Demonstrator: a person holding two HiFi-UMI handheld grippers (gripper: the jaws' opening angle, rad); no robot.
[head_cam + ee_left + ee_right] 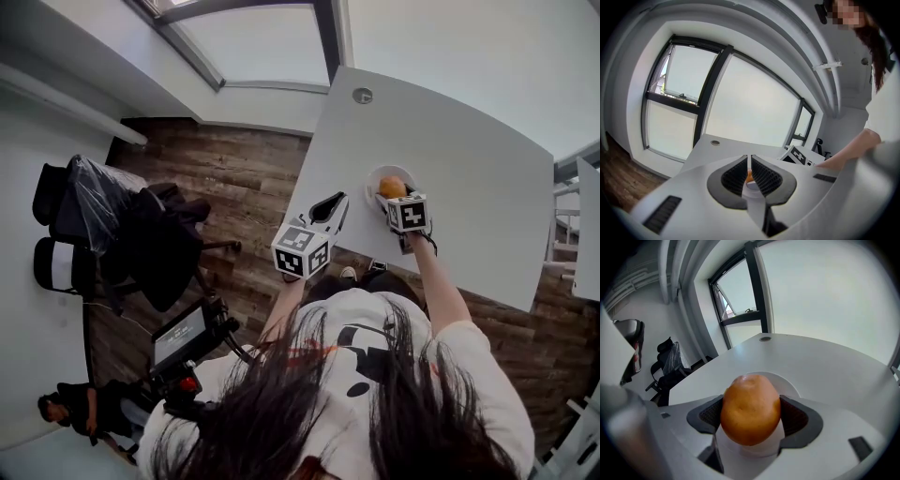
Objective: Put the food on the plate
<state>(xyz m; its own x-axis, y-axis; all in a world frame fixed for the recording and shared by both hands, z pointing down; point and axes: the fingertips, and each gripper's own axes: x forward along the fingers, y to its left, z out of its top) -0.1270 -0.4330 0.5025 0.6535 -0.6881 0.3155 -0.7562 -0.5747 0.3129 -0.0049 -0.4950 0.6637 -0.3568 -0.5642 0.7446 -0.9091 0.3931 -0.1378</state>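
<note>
A round orange-brown piece of food (pixel 751 408) is clamped between the pads of my right gripper (pixel 751 417). It hangs just over a small white plate (pixel 787 382) on the white table. The head view places the food (pixel 392 187) above the plate (pixel 373 176) near the table's front edge, with the right gripper (pixel 390 196) coming in from the near side. My left gripper (pixel 334 207) hovers left of the plate with its jaws shut and empty. Through the slit between the jaws of the left gripper (pixel 750 174) a sliver of the food (pixel 749 177) shows.
The white table (pixel 469 159) has a round cable hole (pixel 363 95) at its far side. To the left, on the wood floor, stand chairs draped with dark clothes (pixel 141 234). A camera rig (pixel 183 337) stands near the person. Another white tabletop (pixel 589 225) sits at the right edge.
</note>
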